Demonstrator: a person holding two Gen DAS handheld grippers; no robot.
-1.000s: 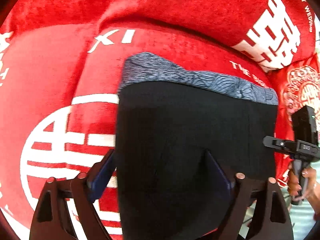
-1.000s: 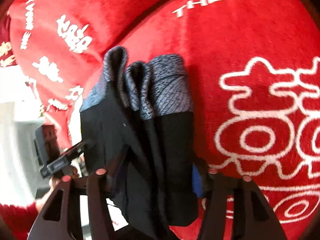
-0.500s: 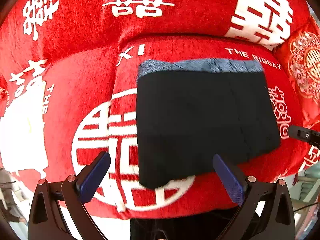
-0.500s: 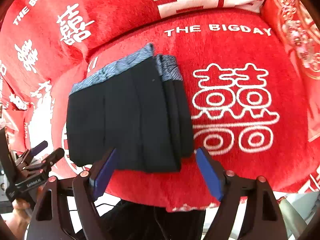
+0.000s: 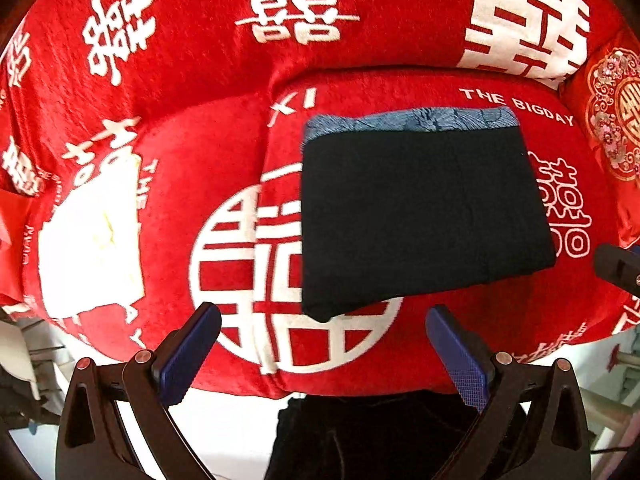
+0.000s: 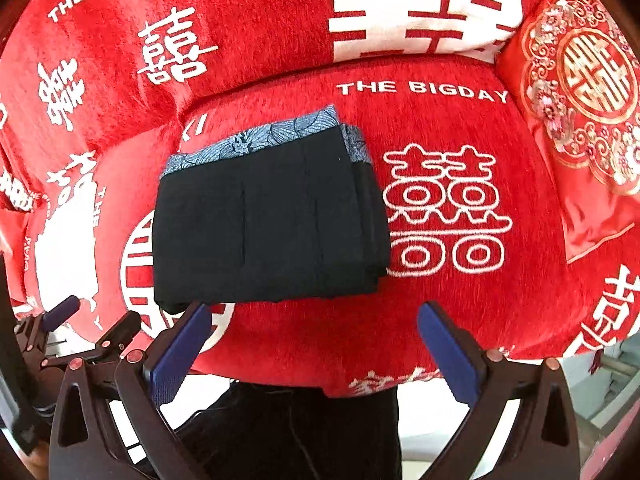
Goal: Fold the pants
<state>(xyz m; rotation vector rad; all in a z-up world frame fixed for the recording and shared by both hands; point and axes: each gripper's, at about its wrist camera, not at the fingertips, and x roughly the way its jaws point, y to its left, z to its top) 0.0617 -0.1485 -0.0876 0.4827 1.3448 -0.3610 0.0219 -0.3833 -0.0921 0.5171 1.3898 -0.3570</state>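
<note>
pants point(image 5: 420, 216): black, folded into a flat rectangle, blue patterned waistband at far edge, lying on the red sofa seat cushion point(image 5: 500, 328)
left gripper point(image 5: 322, 344): above the pants' near edge, jaws spread wide, nothing between
right gripper point(image 6: 314, 344): above the pants' near edge, jaws just opened, spread wide, empty

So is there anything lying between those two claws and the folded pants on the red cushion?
Nothing visible. Only bare red cushion separates the open right claw from the folded pants, and the open left claw likewise. Neither claw holds anything.
</note>
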